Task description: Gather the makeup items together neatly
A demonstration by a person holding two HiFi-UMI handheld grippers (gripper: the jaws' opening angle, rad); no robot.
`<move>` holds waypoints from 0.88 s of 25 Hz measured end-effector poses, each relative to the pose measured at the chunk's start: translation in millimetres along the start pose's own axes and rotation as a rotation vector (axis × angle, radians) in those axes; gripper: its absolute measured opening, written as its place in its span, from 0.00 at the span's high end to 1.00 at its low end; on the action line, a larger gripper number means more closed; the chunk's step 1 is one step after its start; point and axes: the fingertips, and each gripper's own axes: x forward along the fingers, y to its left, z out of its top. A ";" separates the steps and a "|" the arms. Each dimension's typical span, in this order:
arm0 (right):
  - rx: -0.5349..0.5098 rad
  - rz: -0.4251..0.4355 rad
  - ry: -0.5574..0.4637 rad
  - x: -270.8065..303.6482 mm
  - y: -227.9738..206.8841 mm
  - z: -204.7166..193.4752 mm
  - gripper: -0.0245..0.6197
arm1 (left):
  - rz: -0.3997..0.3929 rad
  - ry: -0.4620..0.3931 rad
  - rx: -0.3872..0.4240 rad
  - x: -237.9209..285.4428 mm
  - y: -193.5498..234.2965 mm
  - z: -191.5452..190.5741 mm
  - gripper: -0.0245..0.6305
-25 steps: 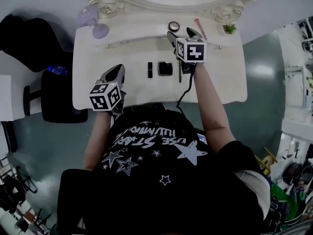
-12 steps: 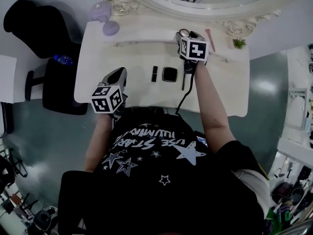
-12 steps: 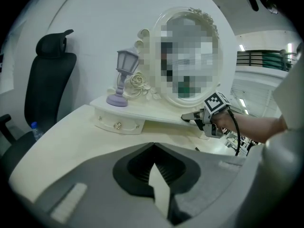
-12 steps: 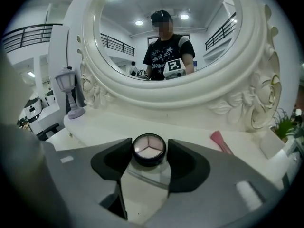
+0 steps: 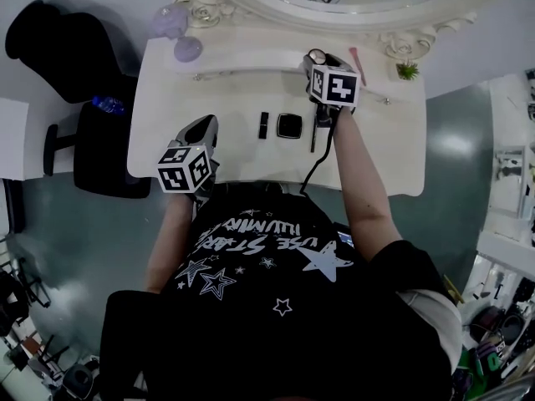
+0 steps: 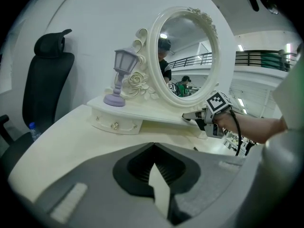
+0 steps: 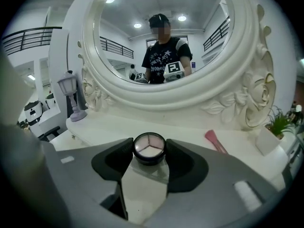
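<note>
A round compact [image 7: 149,147] with a pale three-part pan sits on the vanity's raised shelf [image 7: 190,127]. My right gripper [image 7: 149,150] has just been closing its jaws, and both pads now touch the compact's sides. The head view shows that gripper [image 5: 315,62] at the compact [image 5: 315,55], below the mirror. A black lipstick [image 5: 263,124], a square black compact [image 5: 289,126] and a thin dark pencil [image 5: 314,136] lie in a row on the tabletop. A pink brush [image 5: 357,56] rests on the shelf. My left gripper [image 5: 197,132] hovers at the table's front edge, shut and empty [image 6: 153,145].
A lilac lamp [image 5: 185,47] stands at the shelf's left end and a small potted plant [image 5: 408,71] at its right. The big oval mirror [image 7: 156,42] rises just behind the shelf. A black chair [image 5: 92,140] with a water bottle [image 5: 106,103] stands left of the table.
The right gripper has edged up to the round compact on the shelf, which now sits at its tips. The left gripper has kept its place. The head view has shifted slightly.
</note>
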 end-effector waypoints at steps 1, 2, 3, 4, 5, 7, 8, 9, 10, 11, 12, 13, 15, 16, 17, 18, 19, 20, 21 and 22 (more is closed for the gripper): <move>0.004 -0.003 -0.010 -4.2 -0.1 0.1 0.58 | -0.009 0.003 0.006 1.4 -1.8 0.9 0.96; 0.009 -0.006 -0.019 -9.0 -0.3 -0.2 0.58 | -0.020 0.006 0.015 3.0 -4.0 1.9 0.96; 0.014 -0.010 -0.028 -14.4 -0.9 -0.7 0.58 | -0.032 0.008 0.023 4.6 -6.7 3.1 0.96; 0.019 -0.014 -0.036 -20.1 -1.7 -1.5 0.58 | -0.044 0.011 0.033 6.4 -9.7 4.3 0.96; 0.023 -0.019 -0.044 -25.8 -2.7 -2.8 0.58 | -0.057 0.014 0.042 8.2 -12.7 5.2 0.96; 0.028 -0.026 -0.059 -36.0 -5.1 -8.4 0.58 | -0.083 0.023 0.059 12.2 -18.3 5.4 0.96; 0.029 -0.033 -0.063 -41.1 -7.1 -12.5 0.58 | -0.094 0.028 0.066 14.3 -20.8 4.8 0.96; 0.029 -0.044 -0.065 -46.5 -9.9 -17.3 0.58 | -0.106 0.034 0.073 16.4 -23.3 3.9 0.96; 0.029 -0.057 -0.064 -52.0 -13.2 -22.8 0.58 | -0.117 0.040 0.079 18.5 -26.0 2.8 0.96; 0.031 -0.070 -0.060 -57.3 -16.7 -29.0 0.58 | -0.129 0.047 0.086 20.3 -28.9 1.7 0.96; 0.035 -0.083 -0.054 -62.4 -20.0 -36.0 0.58 | -0.141 0.054 0.092 22.0 -32.0 0.4 0.96; 0.043 -0.094 -0.047 -67.1 -23.3 -43.6 0.58 | -0.153 0.061 0.098 23.5 -35.1 -0.9 0.96; 0.064 -0.113 -0.034 -74.5 -29.1 -59.4 0.58 | -0.176 0.075 0.113 26.6 -41.5 -3.0 0.96; 0.074 -0.120 -0.028 -77.4 -31.7 -67.0 0.58 | -0.187 0.081 0.119 28.4 -44.6 -3.8 0.96; 0.082 -0.129 -0.021 -80.3 -34.5 -74.1 0.58 | -0.196 0.085 0.125 30.3 -47.7 -4.7 0.96; 0.087 -0.138 -0.014 -83.1 -37.2 -80.8 0.58 | -0.204 0.090 0.130 32.2 -50.7 -5.8 0.96; 0.092 -0.144 -0.007 -85.6 -39.6 -87.3 0.58 | -0.211 0.096 0.134 34.1 -53.6 -7.3 0.96; 0.095 -0.149 -0.001 -87.8 -41.6 -94.0 0.58 | -0.217 0.102 0.138 35.6 -56.4 -9.4 0.96; 0.095 -0.152 0.006 -89.8 -43.3 -101.0 0.58 | -0.222 0.109 0.140 36.5 -59.1 -12.1 0.96; 0.092 -0.154 0.014 -91.6 -44.6 -108.3 0.58 | -0.225 0.118 0.141 36.9 -61.7 -15.3 0.96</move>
